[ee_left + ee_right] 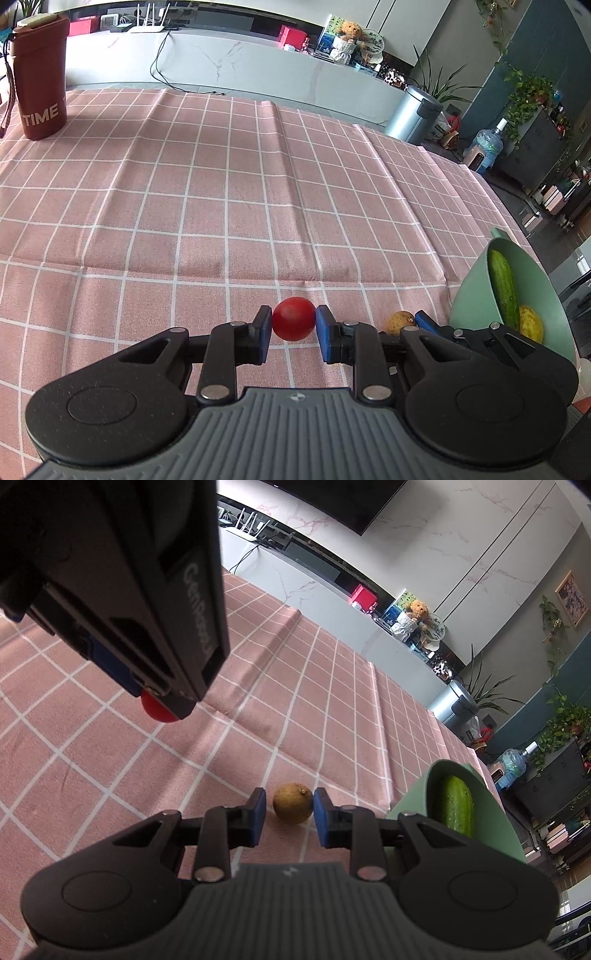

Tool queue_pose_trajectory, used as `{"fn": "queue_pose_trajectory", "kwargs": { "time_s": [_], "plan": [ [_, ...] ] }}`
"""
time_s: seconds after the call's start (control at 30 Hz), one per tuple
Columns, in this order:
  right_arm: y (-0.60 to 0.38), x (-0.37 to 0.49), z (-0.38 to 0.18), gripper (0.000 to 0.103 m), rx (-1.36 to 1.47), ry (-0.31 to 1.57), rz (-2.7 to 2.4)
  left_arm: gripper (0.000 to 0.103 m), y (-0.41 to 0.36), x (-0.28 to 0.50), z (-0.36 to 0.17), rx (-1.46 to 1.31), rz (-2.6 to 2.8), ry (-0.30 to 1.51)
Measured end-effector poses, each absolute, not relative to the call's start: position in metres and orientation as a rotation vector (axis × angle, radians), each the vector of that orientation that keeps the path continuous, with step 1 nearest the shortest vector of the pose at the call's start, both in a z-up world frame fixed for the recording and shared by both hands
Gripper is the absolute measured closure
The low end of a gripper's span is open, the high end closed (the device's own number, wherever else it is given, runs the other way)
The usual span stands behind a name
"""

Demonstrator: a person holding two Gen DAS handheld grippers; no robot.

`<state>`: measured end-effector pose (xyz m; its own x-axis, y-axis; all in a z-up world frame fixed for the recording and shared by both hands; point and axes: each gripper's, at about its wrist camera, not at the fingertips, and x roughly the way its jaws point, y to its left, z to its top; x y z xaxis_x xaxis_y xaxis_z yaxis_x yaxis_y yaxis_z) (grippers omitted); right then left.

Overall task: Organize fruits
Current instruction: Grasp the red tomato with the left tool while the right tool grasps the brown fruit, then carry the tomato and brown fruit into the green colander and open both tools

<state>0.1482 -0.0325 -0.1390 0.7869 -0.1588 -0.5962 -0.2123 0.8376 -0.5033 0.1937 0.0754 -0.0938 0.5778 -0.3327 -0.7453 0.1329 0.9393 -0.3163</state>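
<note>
The red tomato (294, 318) sat clamped between the left gripper (294, 328) pads above the pink checked tablecloth (221, 206), while the right gripper (289, 810), jaws parted, straddled a brown fruit (293, 802) beside the green bowl (491, 805) holding a cucumber (455, 805).

In the left wrist view, the tomato (294, 319) sits at lower centre on the desk (221, 192). The bowl (476, 291), lower right, contains the cucumber (503, 286). The cup (40, 74) stands upper left.
</note>
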Motion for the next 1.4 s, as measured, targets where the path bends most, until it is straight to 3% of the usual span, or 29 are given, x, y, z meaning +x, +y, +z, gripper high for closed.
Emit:
{"fn": "queue_pose_trajectory", "kwargs": {
  "time_s": [0.5, 0.93, 1.4],
  "plan": [
    [-0.032, 0.137, -0.126, 0.084, -0.557, 0.655, 0.107, 0.075, 0.071, 0.172, -0.086, -0.207, -0.246, 0.876],
    [-0.074, 0.113, -0.071, 0.084, -0.216, 0.771, 0.305, 0.075, 0.070, 0.134, -0.052, -0.302, -0.143, 0.811],
    [-0.140, 0.072, -0.008, 0.084, -0.134, 0.691, 0.363, 0.075, 0.010, 0.095, 0.001, -0.284, -0.230, 0.751]
  ]
}}
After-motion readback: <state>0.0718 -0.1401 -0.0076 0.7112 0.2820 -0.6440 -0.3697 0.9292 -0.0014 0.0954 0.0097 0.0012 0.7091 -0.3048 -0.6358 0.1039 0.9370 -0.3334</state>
